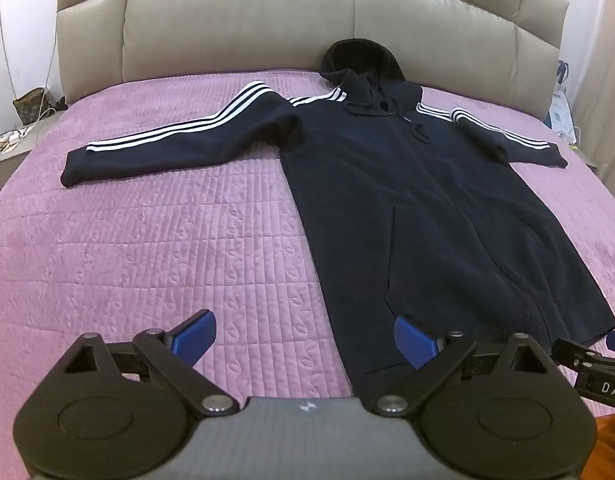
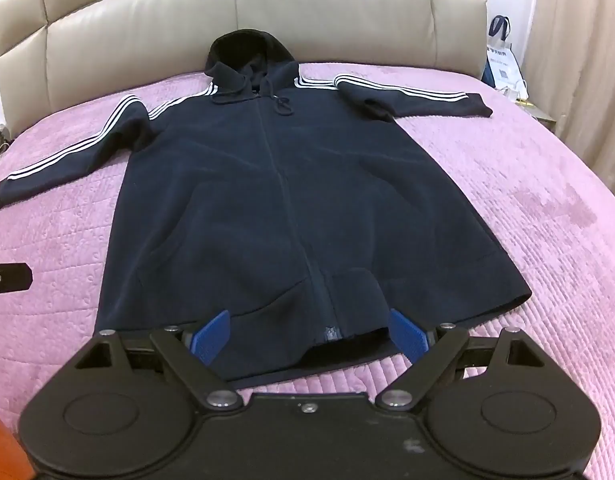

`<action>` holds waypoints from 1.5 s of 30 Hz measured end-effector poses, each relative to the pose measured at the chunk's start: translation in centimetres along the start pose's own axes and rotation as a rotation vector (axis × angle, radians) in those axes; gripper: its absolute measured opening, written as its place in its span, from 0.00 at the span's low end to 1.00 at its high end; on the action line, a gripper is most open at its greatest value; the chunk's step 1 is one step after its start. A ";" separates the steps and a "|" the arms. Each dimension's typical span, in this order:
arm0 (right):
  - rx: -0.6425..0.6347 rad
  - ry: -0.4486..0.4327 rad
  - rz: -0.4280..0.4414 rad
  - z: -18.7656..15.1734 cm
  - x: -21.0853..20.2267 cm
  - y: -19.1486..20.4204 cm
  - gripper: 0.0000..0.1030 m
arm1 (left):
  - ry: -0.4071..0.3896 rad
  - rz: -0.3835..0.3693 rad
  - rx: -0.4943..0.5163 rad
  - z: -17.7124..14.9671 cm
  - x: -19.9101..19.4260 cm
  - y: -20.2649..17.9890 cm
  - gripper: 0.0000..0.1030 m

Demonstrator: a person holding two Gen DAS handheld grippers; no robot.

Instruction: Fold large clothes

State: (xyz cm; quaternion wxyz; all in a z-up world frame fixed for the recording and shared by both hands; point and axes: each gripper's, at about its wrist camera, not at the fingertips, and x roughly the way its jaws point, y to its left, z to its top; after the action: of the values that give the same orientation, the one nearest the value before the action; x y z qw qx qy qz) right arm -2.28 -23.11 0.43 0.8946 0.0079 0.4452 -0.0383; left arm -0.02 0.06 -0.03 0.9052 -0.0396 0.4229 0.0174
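Note:
A long navy zip hoodie [image 1: 407, 200] with white sleeve stripes lies flat and face up on the pink bedspread [image 1: 147, 240], hood toward the headboard, both sleeves spread outward. It also shows in the right wrist view [image 2: 283, 184]. My left gripper [image 1: 303, 336] is open and empty, hovering at the hem's left corner. My right gripper [image 2: 309, 332] is open and empty, hovering over the hem at the zipper's bottom end. The right gripper's tip shows in the left wrist view [image 1: 587, 360].
A beige padded headboard [image 1: 243, 20] stands behind the bed. A nightstand with a brown bag [image 1: 29, 106] and cables is at the left. A white and blue bag [image 2: 501, 60] stands at the right. Bare bedspread [image 2: 547, 200] lies on both sides of the hoodie.

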 end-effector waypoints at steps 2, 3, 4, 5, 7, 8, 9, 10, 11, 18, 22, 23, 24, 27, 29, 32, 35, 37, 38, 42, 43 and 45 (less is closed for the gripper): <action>0.004 0.004 0.001 0.0 0.1 0.0 0.99 | 0.002 -0.013 -0.011 -0.1 0.0 0.2 0.95; 0.006 0.006 0.002 0.0 0.1 0.0 0.99 | 0.002 -0.022 -0.018 -0.1 -0.1 0.3 0.95; 0.008 0.009 0.003 0.0 0.2 -0.1 0.99 | 0.001 -0.027 -0.023 -0.3 0.2 0.2 0.95; 0.009 0.011 0.004 0.0 0.2 -0.1 0.99 | -0.002 -0.025 -0.028 -0.4 0.6 0.4 0.95; 0.012 0.015 0.004 -0.1 0.3 -0.1 0.99 | -0.007 -0.022 -0.034 -0.5 0.6 0.6 0.95; 0.014 0.016 0.005 -0.1 0.3 -0.1 0.99 | -0.011 -0.018 -0.033 -0.6 0.7 0.6 0.95; 0.013 0.015 0.005 0.0 0.3 -0.1 0.99 | 0.002 -0.017 -0.035 -0.4 0.0 0.1 0.95; 0.012 0.016 0.005 0.0 0.3 -0.1 0.99 | -0.001 -0.012 -0.029 -0.5 -0.1 0.0 0.95; 0.012 0.016 0.005 0.0 0.3 -0.1 0.99 | -0.002 -0.011 -0.023 -0.5 -0.1 -0.2 0.95; 0.014 0.024 0.003 -0.1 0.5 -0.2 0.99 | 0.002 -0.008 -0.022 -0.1 0.2 0.3 0.95; 0.016 0.028 0.003 -0.1 0.6 -0.1 0.99 | 0.004 -0.023 -0.045 0.0 0.2 0.7 0.95; 0.016 0.029 0.003 -0.1 0.6 -0.1 0.99 | 0.007 -0.025 -0.046 0.1 0.2 0.9 0.95; 0.016 0.029 0.003 -0.1 0.6 -0.1 0.99 | 0.007 -0.026 -0.046 0.1 0.3 0.9 0.95; 0.016 0.028 0.003 -0.1 0.6 -0.1 0.99 | -0.007 -0.020 -0.036 0.0 0.4 0.9 0.95; 0.017 0.029 0.004 -0.1 0.7 -0.1 0.99 | -0.014 -0.030 -0.039 -0.2 0.5 1.0 0.95; 0.016 0.029 0.004 -0.1 0.7 -0.1 0.99 | -0.007 -0.030 -0.041 -0.2 0.5 1.0 0.95; 0.017 0.029 0.004 -0.1 0.7 -0.1 0.99 | -0.020 -0.039 -0.048 -0.2 0.4 0.9 0.95; 0.017 0.029 0.004 -0.1 0.7 -0.2 0.99 | -0.021 -0.042 -0.049 -0.2 0.5 0.9 0.95; 0.017 0.029 0.004 -0.1 0.7 -0.2 0.99 | -0.023 -0.042 -0.051 -0.2 0.4 0.9 0.95; 0.019 0.030 0.004 -0.1 0.7 -0.1 0.99 | -0.023 -0.043 -0.050 -0.2 0.4 0.9 0.95; 0.022 0.031 0.007 -0.1 0.7 -0.2 0.99 | -0.023 -0.042 -0.050 -0.2 0.4 0.9 0.95; 0.052 0.037 0.035 0.0 0.2 -0.7 0.99 | -0.020 -0.036 -0.047 -0.1 0.4 0.9 0.95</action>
State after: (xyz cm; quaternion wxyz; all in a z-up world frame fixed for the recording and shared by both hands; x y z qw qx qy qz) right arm -2.18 -23.79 0.28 0.8863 0.0397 0.4602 -0.0342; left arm 0.07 0.95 -0.42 0.9082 -0.0686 0.4127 0.0114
